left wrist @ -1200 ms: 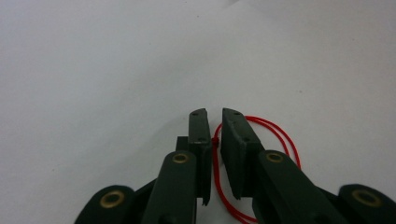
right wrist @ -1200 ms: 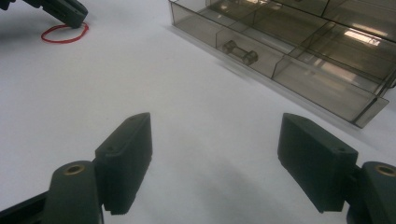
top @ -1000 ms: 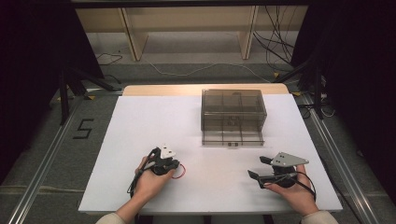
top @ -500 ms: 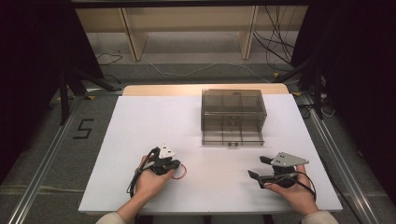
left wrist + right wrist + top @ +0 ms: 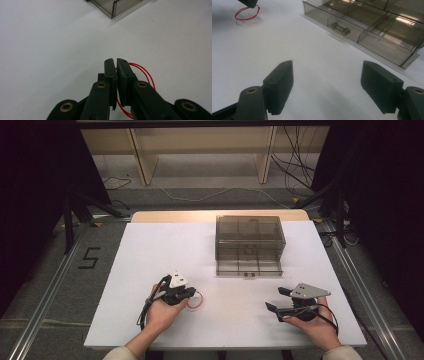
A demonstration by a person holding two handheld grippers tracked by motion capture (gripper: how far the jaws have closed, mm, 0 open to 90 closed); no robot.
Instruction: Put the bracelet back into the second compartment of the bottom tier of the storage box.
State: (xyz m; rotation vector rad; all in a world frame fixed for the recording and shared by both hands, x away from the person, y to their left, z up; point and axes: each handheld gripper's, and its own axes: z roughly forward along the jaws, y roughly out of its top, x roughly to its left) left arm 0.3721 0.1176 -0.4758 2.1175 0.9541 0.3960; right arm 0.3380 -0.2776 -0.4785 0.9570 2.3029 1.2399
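Observation:
A thin red rubber band (image 5: 196, 301) is pinched in my left gripper (image 5: 192, 293), low over the white table left of centre. Its jaws are shut on it, and the red band (image 5: 145, 72) loops out to their right past the left gripper (image 5: 115, 61). In the right gripper view the red band (image 5: 247, 13) hangs from that gripper's tip with a shadow beneath. My right gripper (image 5: 276, 299) rests at the front right, open and empty, and its own view shows the right gripper (image 5: 325, 72) with jaws wide apart.
A smoky clear drawer box (image 5: 250, 236) stands at the back centre-right, its lower drawer (image 5: 249, 268) pulled out toward me. The drawer (image 5: 362, 27) has several compartments and a small handle. The table's front edge (image 5: 220, 346) is near both hands.

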